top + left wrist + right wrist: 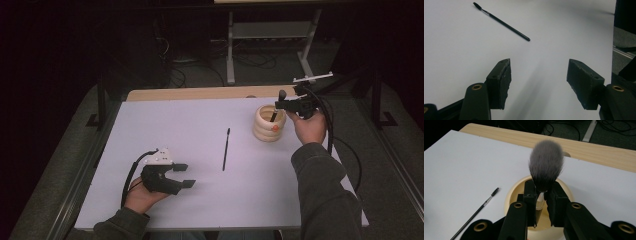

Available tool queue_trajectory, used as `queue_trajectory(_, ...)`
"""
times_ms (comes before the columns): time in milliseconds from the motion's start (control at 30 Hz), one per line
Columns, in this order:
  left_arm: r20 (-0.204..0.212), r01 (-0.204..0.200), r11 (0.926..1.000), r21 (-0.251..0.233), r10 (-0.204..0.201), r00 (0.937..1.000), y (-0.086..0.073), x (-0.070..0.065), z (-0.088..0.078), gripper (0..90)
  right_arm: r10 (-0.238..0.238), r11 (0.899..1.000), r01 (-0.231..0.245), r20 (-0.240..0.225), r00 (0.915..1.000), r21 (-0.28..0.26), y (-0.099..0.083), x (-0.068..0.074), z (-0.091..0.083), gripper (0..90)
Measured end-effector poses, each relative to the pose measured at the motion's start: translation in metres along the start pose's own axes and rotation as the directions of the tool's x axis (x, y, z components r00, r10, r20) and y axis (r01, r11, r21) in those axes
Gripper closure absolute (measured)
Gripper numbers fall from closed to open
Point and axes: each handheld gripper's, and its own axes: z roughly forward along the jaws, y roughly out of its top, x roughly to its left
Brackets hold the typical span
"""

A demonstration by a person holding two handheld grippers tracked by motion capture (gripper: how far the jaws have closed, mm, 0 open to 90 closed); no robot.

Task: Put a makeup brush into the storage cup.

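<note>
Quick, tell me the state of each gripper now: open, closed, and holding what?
Left gripper: open, holding nothing, resting over the white table.
Right gripper: closed on the fluffy brush, above the cream holder.

My view loses the brush handle inside the cup, pen end cut off, cup's front rim behind jaws.

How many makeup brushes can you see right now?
2: a fluffy brush clamped in the right gripper over the cream holder, and a thin black brush lying mid-table. Others inside the holder may be hidden.
</note>
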Motion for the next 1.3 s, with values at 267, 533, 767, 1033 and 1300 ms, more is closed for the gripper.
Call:
queue_trajectory(267,-0.002,-0.006,1.0000,-0.001,0.006,1.0000,0.000,0.001,-0.001,35.9,0.007,1.000,-0.007,0.001,1.0000,0.005,-0.004,-0.001,0.004,77.1)
queue_trajectory(533,-0.004,-0.006,1.0000,-0.001,0.006,1.0000,0.000,0.001,-0.001,35.8,0.015,1.000,-0.014,-0.005,0.9999,0.019,-0.009,-0.003,0.008,77.0)
queue_trajectory(767,-0.003,-0.006,1.0000,0.001,0.006,1.0000,0.000,0.001,-0.001,35.7,0.003,1.000,-0.004,0.016,0.9999,0.030,-0.015,-0.004,0.011,72.6)
queue_trajectory(1033,-0.004,-0.003,1.0000,-0.003,0.003,1.0000,0.000,0.001,-0.001,35.8,0.008,1.000,-0.008,0.047,0.9989,-0.002,-0.020,-0.007,0.004,58.4)
queue_trajectory(1300,-0.004,0.003,1.0000,-0.009,-0.003,1.0000,0.000,0.003,-0.003,35.4,0.006,1.000,-0.005,0.028,0.9996,-0.017,-0.028,-0.007,-0.006,54.7)
